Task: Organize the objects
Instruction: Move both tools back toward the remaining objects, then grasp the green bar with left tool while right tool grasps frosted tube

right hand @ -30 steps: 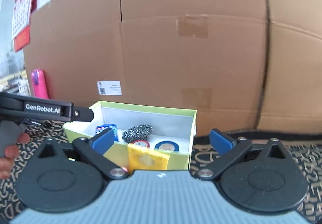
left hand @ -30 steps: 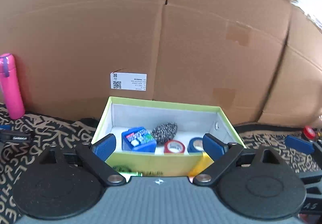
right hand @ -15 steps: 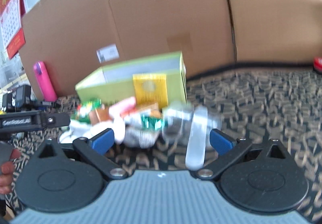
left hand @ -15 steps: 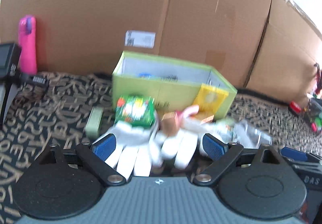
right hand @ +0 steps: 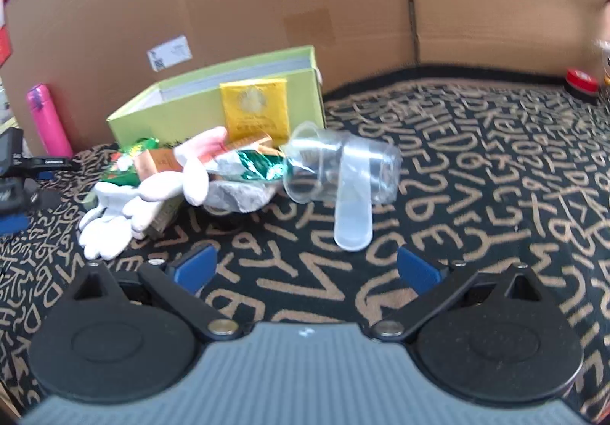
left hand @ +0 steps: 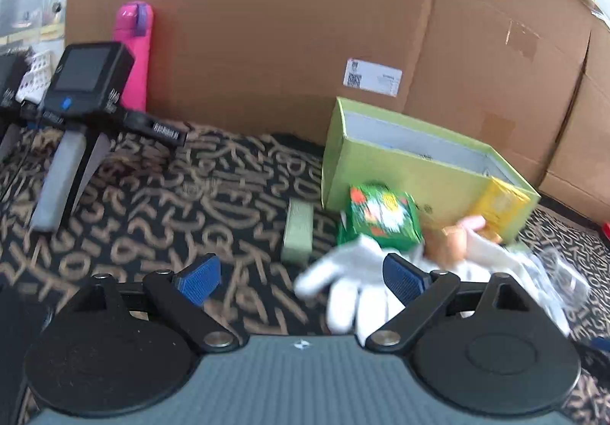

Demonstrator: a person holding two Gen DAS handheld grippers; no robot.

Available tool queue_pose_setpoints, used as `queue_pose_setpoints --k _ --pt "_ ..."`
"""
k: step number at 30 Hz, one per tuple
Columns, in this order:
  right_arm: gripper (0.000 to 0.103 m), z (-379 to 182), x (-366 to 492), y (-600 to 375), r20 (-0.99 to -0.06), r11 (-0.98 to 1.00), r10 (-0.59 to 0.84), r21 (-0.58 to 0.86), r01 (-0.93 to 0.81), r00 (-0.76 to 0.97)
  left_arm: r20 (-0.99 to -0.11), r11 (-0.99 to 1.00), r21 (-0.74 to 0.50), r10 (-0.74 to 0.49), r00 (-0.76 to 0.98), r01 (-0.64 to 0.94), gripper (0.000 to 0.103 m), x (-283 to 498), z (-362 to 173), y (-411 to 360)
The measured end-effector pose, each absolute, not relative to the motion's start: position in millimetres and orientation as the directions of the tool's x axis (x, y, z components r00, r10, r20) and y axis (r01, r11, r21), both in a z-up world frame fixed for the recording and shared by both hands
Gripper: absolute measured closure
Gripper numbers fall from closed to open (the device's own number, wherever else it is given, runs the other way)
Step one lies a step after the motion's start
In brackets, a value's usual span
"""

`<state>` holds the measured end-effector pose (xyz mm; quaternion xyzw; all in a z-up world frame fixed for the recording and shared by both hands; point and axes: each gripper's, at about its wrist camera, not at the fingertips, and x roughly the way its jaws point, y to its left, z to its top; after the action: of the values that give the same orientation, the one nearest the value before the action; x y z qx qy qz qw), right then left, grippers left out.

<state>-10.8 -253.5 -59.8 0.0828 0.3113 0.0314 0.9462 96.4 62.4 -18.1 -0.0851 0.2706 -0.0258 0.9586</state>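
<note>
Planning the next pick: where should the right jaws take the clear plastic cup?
Grip the clear plastic cup across its rim, coming from the left where its mouth faces; it lies on its side, and the right gripper is open.

A lime-green open box (right hand: 213,108) stands on the patterned cloth (right hand: 476,173) against the cardboard wall. Before it lie heaped a white glove (right hand: 110,222), green packet (left hand: 383,217), yellow sachet (right hand: 255,108) and a tipped clear cup (right hand: 339,169).

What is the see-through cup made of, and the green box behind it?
The cup looks like thin clear plastic: the patterned cloth shows through it, and it lies on its side. The green box looks like matte cardboard, with flat stiff walls and a pale grey lining, though I can't be sure.
</note>
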Motion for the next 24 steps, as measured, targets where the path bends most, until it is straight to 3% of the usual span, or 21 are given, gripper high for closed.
queue_pose_setpoints --k 3,5,10,11,12,14,17,24 --pt "0.000 -61.0 -10.9 -249.0 -0.588 0.988 0.120 0.149 -0.039 0.800 -0.521 0.986 -0.168 -0.089 0.849 0.001 0.017 125.1 -25.2 66.2" --pt "0.008 -61.3 -10.6 -246.5 -0.593 0.989 0.126 0.135 -0.056 0.795 -0.536 0.984 -0.179 -0.102 0.838 0.005 0.025 144.3 -31.2 69.0" --pt "0.015 -62.1 -7.4 -248.2 -0.597 0.989 0.120 0.138 -0.046 0.793 -0.593 0.976 -0.217 -0.151 0.791 0.024 0.042 179.7 -47.2 69.5" --pt "0.017 -62.2 -7.1 -249.1 -0.597 0.989 0.121 0.140 -0.045 0.793 -0.599 0.976 -0.217 -0.161 0.784 0.034 0.051 183.0 -50.1 69.0" --pt "0.019 -62.5 -6.7 -249.9 -0.596 0.988 0.128 0.144 -0.051 0.792 -0.601 0.974 -0.220 -0.177 0.779 0.051 0.067 185.3 -52.5 68.7" --pt "0.025 -63.4 -5.4 -250.6 -0.599 0.988 0.132 0.144 -0.056 0.790 -0.603 0.971 -0.233 -0.190 0.774 0.057 0.079 186.5 -55.1 71.3" --pt "0.040 -65.7 0.3 -251.1 -0.612 0.991 0.111 0.122 -0.045 0.783 -0.608 0.967 -0.250 -0.194 0.770 0.047 0.079 176.1 -51.9 76.9" --pt "0.048 -74.4 22.7 -254.3 -0.620 0.998 0.046 0.069 -0.003 0.783 -0.601 0.967 -0.235 -0.228 0.766 0.103 0.079 106.1 -44.1 80.6"
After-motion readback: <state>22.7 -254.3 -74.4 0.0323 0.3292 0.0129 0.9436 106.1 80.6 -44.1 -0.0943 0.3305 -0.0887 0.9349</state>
